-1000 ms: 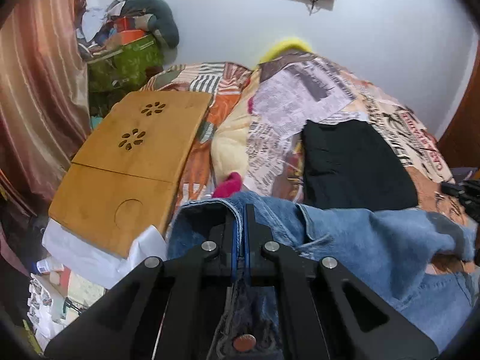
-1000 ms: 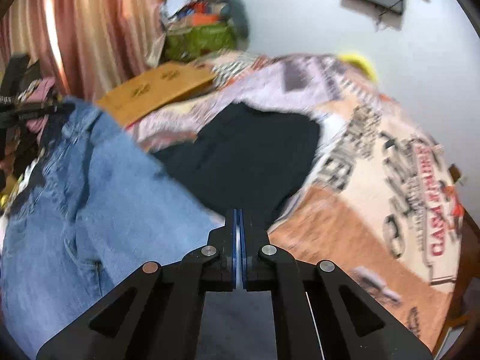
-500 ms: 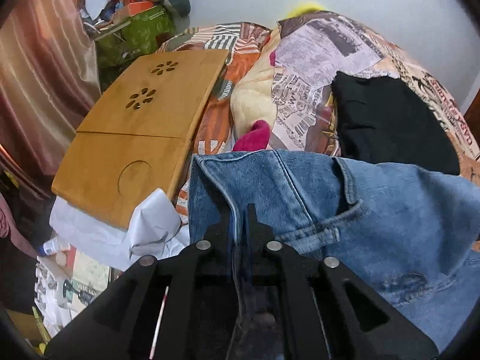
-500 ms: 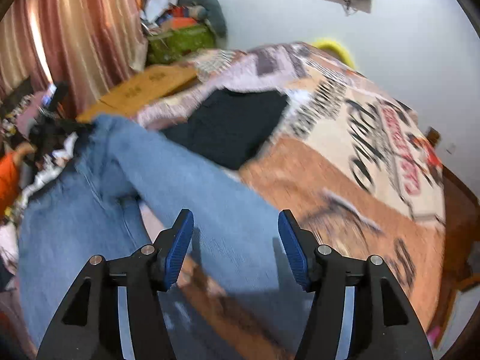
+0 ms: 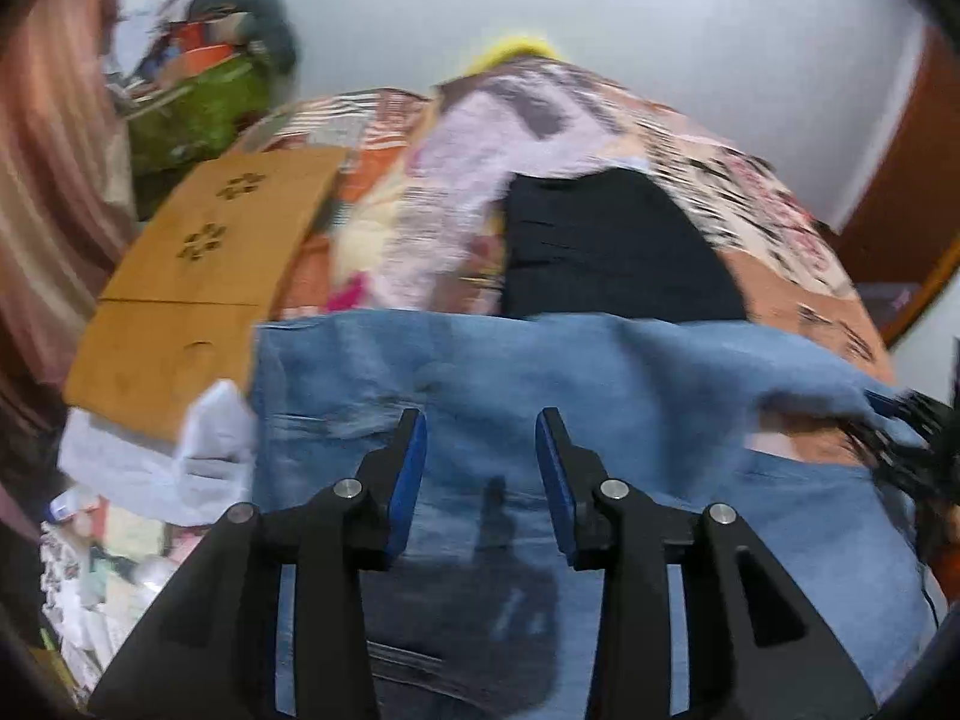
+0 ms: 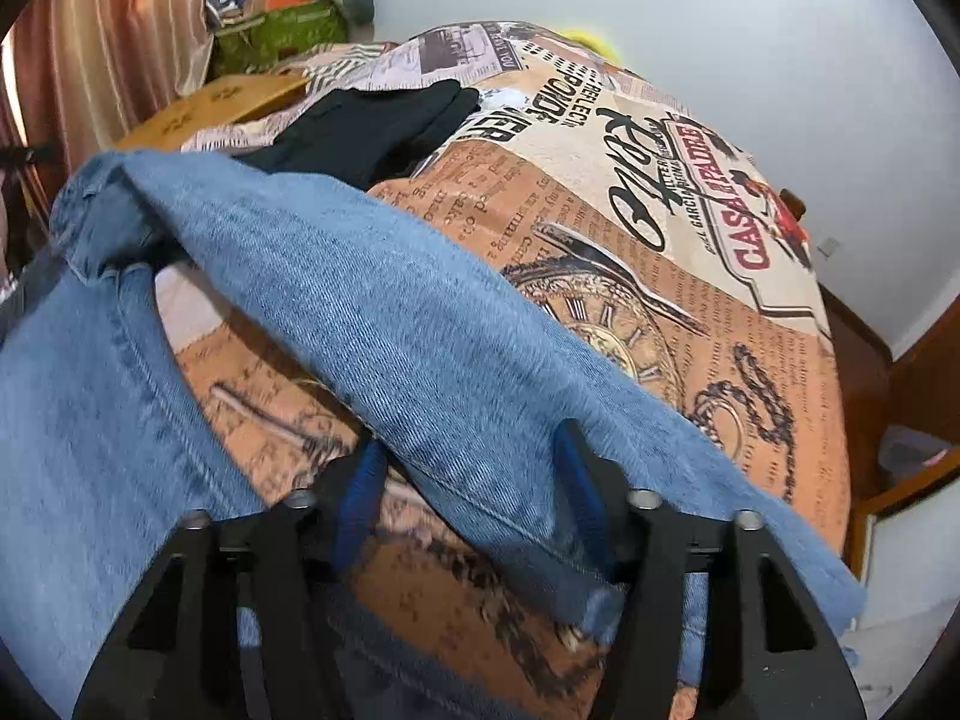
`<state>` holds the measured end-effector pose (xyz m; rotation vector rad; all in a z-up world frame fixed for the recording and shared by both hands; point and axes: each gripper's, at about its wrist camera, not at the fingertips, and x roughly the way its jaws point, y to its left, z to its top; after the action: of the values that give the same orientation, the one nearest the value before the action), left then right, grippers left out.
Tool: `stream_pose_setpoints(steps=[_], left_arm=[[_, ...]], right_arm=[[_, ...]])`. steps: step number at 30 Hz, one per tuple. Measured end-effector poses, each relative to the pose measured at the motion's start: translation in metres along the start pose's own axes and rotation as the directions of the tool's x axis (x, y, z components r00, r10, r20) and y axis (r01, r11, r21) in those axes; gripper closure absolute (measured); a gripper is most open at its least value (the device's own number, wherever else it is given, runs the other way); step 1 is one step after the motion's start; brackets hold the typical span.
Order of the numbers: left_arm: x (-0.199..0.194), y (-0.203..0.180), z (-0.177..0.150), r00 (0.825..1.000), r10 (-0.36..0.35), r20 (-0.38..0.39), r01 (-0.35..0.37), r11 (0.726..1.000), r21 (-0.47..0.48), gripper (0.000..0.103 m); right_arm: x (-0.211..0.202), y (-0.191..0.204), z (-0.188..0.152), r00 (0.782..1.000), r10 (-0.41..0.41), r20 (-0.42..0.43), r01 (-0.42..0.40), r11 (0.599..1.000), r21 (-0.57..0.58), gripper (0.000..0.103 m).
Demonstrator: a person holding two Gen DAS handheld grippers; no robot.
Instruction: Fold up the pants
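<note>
Jeans (image 6: pixel 420 324), one pair, are lying across one bedspread (image 6: pixel 690 276) beside one black garment (image 6: pixel 372 126). Left gripper (image 5: pixel 481 450) jaws have just been spreading, empty; right gripper (image 6: pixel 465 480) jaws are closing around a denim leg, not yet pinching.

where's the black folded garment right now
In both wrist views the black folded garment lies on the printed bedspread, just beyond the jeans, with the wooden lap tray off to its left.

Both wrist views angled down, close over bed (image 6: pixel 708 324), sharing somewhat blurred jeans (image 5: pixel 600 372).
</note>
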<state>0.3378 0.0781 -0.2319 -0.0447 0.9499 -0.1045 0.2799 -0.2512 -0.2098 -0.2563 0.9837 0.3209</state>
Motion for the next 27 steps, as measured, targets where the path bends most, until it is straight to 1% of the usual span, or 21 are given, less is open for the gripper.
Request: stream_pose_setpoints(steps=[2, 3, 4, 7, 11, 15, 16, 18, 19, 20, 22, 23, 25, 27], left_arm=[[0.000, -0.026, -0.003, 0.998, -0.067, -0.019, 0.068, 0.997, 0.029, 0.065], [0.000, -0.041, -0.005, 0.995, -0.096, -0.029, 0.097, 0.994, 0.052, 0.065], [0.000, -0.050, -0.007, 0.994, -0.108, -0.035, 0.110, 0.991, 0.070, 0.065], [0.004, -0.089, -0.014, 0.988, -0.141, -0.061, 0.149, 0.977, 0.150, 0.064], [0.027, -0.129, -0.019, 0.988, -0.117, -0.104, 0.138, 0.964, 0.229, 0.062], [0.054, -0.150, -0.024, 0.987, -0.062, -0.146, 0.101, 0.955, 0.279, 0.060], [0.058, -0.152, -0.026, 0.988, -0.053, -0.146, 0.094, 0.952, 0.292, 0.058], [0.063, -0.159, -0.030, 0.994, -0.005, -0.110, 0.042, 0.940, 0.340, 0.058], [0.064, -0.163, -0.031, 0.996, 0.032, -0.085, 0.003, 0.927, 0.376, 0.062], [0.061, -0.162, -0.032, 0.996, 0.044, -0.075, -0.012, 0.921, 0.389, 0.074], [0.057, -0.157, -0.027, 0.996, 0.032, -0.079, 0.000, 0.927, 0.376, 0.080], [0.053, -0.153, -0.023, 0.997, 0.019, -0.073, 0.009, 0.932, 0.364, 0.085], [0.043, -0.146, -0.017, 0.998, -0.007, -0.061, 0.028, 0.939, 0.344, 0.087], [0.031, -0.140, -0.013, 0.998, -0.036, -0.053, 0.051, 0.946, 0.320, 0.088]], right_arm=[[-0.002, -0.002, 0.001, 1.000, 0.014, 0.019, -0.015, 1.000, 0.015, 0.080], [-0.005, -0.005, 0.001, 0.999, 0.030, 0.033, -0.031, 0.999, 0.033, 0.081], [-0.010, -0.011, 0.002, 0.997, 0.054, 0.052, -0.057, 0.997, 0.059, 0.084], [-0.026, -0.021, 0.003, 0.991, 0.084, 0.106, -0.095, 0.990, 0.101, 0.088], [-0.040, -0.034, 0.007, 0.981, 0.125, 0.149, -0.147, 0.978, 0.149, 0.089], [-0.045, -0.043, 0.005, 0.973, 0.158, 0.170, -0.190, 0.963, 0.192, 0.090], [-0.045, -0.045, 0.004, 0.971, 0.168, 0.172, -0.202, 0.958, 0.204, 0.090], [-0.045, -0.051, 0.004, 0.963, 0.195, 0.183, -0.236, 0.943, 0.235, 0.091], [-0.046, -0.053, 0.004, 0.962, 0.198, 0.190, -0.242, 0.940, 0.243, 0.091], [-0.048, -0.054, 0.005, 0.961, 0.198, 0.194, -0.243, 0.939, 0.245, 0.091], [-0.050, -0.056, 0.007, 0.957, 0.207, 0.203, -0.255, 0.933, 0.252, 0.091], [-0.052, -0.058, 0.007, 0.955, 0.211, 0.208, -0.261, 0.931, 0.254, 0.091], [-0.055, -0.058, 0.007, 0.952, 0.225, 0.209, -0.275, 0.928, 0.253, 0.091], [-0.054, -0.055, 0.006, 0.955, 0.224, 0.196, -0.268, 0.933, 0.239, 0.091]])
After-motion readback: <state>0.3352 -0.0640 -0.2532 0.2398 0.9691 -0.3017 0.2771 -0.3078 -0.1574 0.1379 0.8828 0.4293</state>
